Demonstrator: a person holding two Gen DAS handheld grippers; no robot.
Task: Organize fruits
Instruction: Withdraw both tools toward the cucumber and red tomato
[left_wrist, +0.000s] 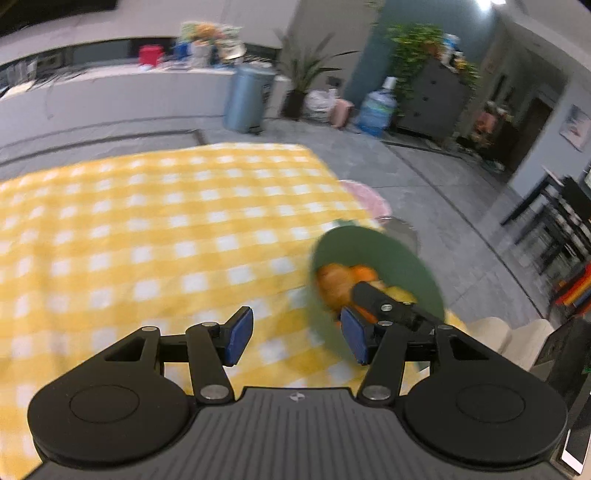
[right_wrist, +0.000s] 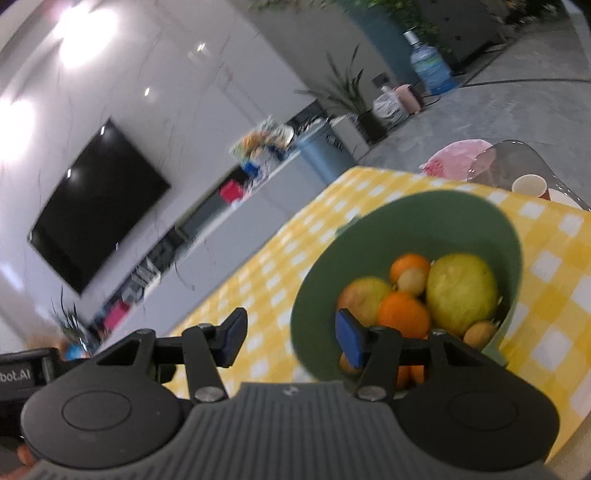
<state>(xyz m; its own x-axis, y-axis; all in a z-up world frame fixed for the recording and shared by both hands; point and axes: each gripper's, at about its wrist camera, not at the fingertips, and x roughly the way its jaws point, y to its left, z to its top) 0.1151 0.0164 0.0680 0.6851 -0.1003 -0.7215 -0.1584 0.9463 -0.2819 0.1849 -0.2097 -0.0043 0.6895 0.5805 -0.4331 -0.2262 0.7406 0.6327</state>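
A green bowl (right_wrist: 406, 218) stands on the yellow checked tablecloth (right_wrist: 554, 266) and holds several fruits: oranges (right_wrist: 404, 314), a large yellow-green fruit (right_wrist: 461, 295) and small yellow ones. My right gripper (right_wrist: 291, 328) straddles the bowl's near rim. One blue pad is inside the bowl, and the other is outside with cloth showing between it and the wall. In the left wrist view the bowl (left_wrist: 380, 251) sits blurred at the right, with a black finger (left_wrist: 384, 301) of the other gripper inside it. My left gripper (left_wrist: 295, 332) hangs open over bare cloth, left of the bowl.
Beyond the table's far corner are a pink cushion (right_wrist: 458, 157), a smoky transparent chair back (right_wrist: 517, 155) and a paper cup (right_wrist: 528, 184). The cloth (left_wrist: 147, 229) stretches wide to the left of the bowl. A grey bin (left_wrist: 247, 96) and plants stand across the floor.
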